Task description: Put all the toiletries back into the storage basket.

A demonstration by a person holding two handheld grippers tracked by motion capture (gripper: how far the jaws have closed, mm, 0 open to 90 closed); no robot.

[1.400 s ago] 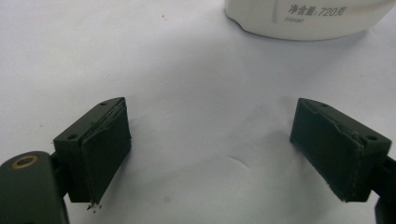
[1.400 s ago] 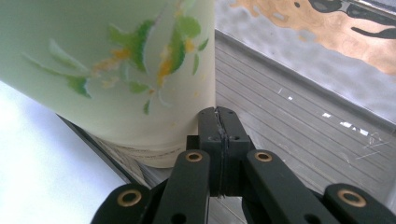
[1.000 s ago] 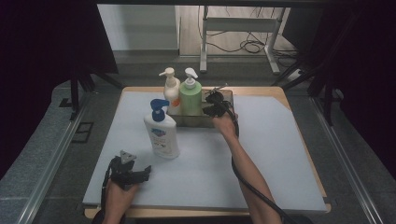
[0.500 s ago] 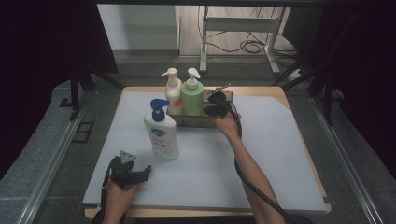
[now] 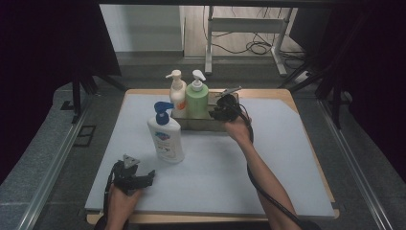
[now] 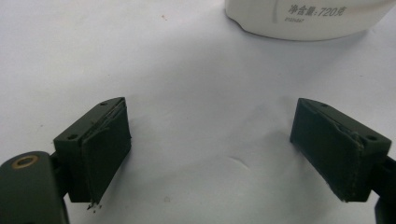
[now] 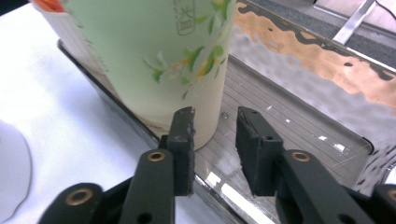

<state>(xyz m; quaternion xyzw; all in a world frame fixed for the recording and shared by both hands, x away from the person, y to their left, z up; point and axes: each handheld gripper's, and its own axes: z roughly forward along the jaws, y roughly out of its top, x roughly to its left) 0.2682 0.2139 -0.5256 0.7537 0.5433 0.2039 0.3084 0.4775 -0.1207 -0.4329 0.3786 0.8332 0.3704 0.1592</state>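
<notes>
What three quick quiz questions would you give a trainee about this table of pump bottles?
1. How many pump bottles stand inside the shiny metal tray?
2. True or false: the white pump bottle with the blue pump stands in that tray.
3. Which gripper is nearer the green pump bottle: left gripper or right gripper?

Key:
1. Two: the green one and the cream pump bottle with the orange label.
2. False; it stands on the white mat.
3. Right.

Green bottle (image 7: 154,60) stands in metal tray (image 7: 299,126)
</notes>
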